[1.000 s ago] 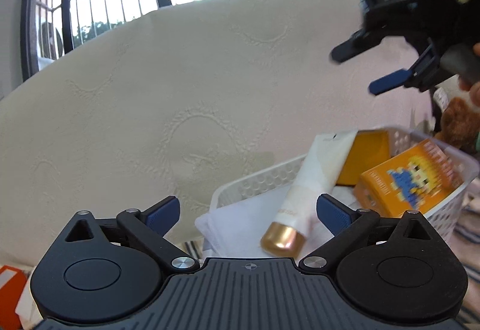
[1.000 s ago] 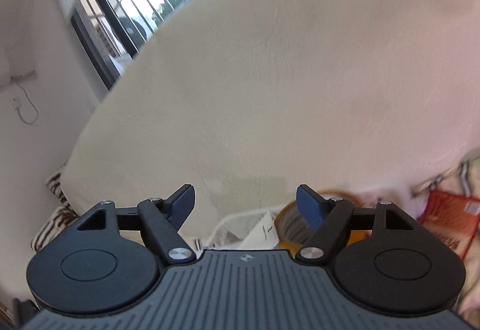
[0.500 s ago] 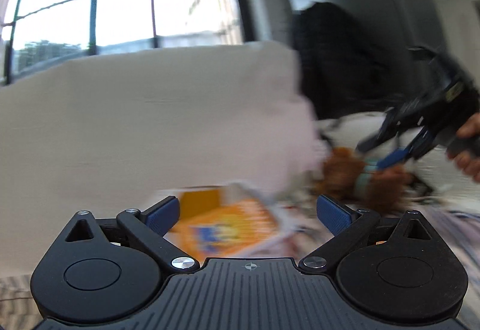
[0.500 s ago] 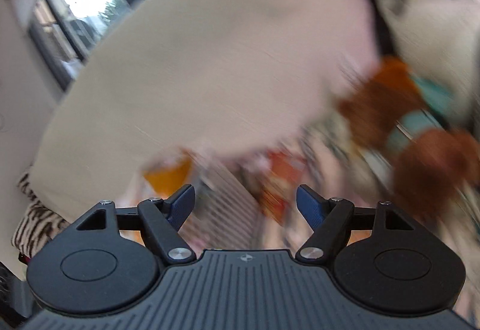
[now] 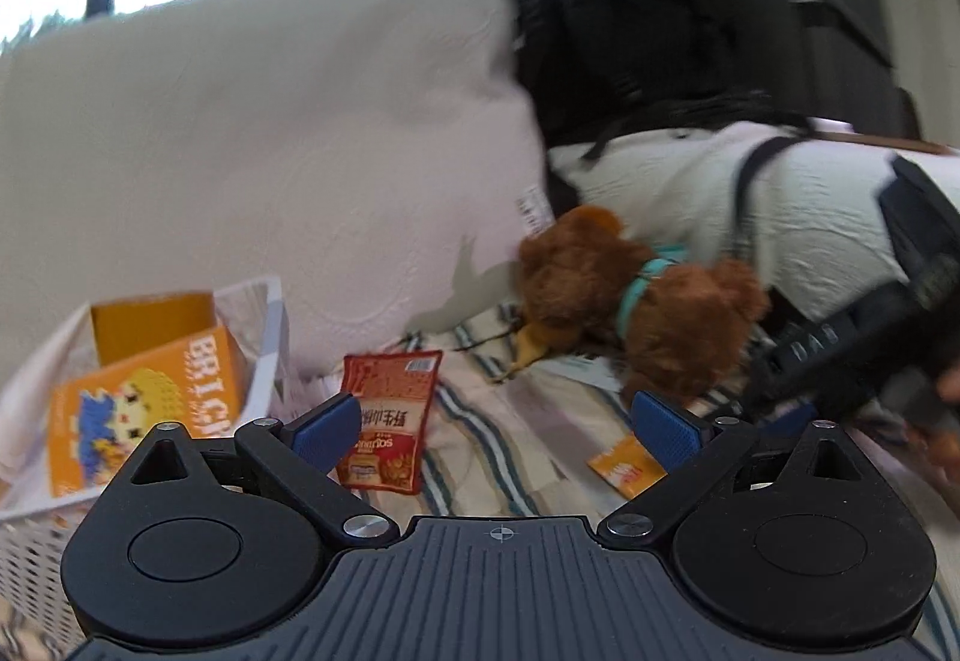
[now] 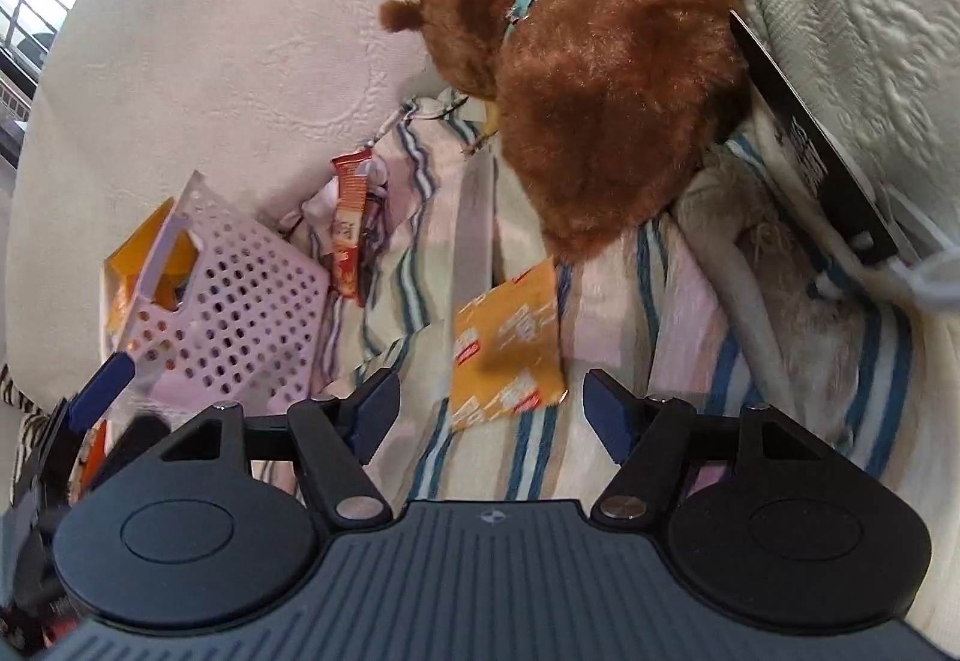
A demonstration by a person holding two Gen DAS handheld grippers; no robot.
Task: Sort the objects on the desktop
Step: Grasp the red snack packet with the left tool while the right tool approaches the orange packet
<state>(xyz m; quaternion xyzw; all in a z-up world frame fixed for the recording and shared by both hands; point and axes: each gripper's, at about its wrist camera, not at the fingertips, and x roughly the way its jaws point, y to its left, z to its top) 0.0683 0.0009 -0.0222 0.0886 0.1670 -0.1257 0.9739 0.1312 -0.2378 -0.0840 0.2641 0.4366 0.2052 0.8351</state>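
Left wrist view: the left gripper [image 5: 497,430] has its jaws apart and empty. A red snack packet [image 5: 390,421] lies on the striped cloth [image 5: 480,421], right of the white basket [image 5: 273,343]; the brown plush toy [image 5: 630,301] lies farther right.

Right wrist view: the right gripper [image 6: 491,412] is spread wide, empty, just near of an orange sachet [image 6: 507,343] below the plush toy [image 6: 600,78].

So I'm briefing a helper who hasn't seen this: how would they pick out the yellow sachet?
Find the brown plush dog lying on the striped cloth. Just in front of it, flat on the cloth, lies the yellow sachet. Unlike the red snack packet standing near the white basket, it is mustard yellow, squarish and lies apart from the basket.
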